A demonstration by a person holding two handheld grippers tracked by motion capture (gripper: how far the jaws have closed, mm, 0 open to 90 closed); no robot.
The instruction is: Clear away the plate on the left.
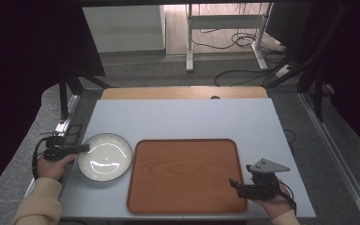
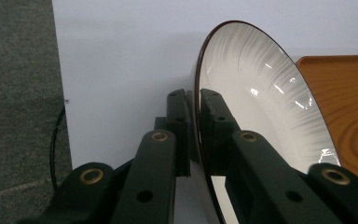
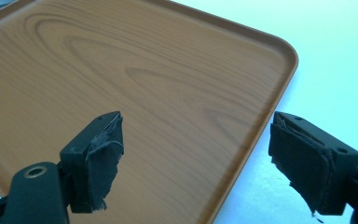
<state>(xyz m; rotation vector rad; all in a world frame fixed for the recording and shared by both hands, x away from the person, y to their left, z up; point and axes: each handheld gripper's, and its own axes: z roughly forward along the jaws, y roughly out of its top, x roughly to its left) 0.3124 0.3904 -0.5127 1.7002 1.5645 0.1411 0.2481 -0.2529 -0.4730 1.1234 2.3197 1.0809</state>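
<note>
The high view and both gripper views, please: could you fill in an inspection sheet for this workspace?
Surface: pale table, with a wooden strip along its far edge.
Job's things: white plate, dark-rimmed, left of the wooden tray; nothing lies in the tray.
Clutter: nothing seen.
Grippers: left gripper is shut on the plate's rim; right gripper is open, one jaw over the tray's corner, one over the table.
Cables: one trails from the left gripper; more lie on the floor beyond the table.
Surroundings: grey floor, metal stand legs, dark curtains at both sides.
</note>
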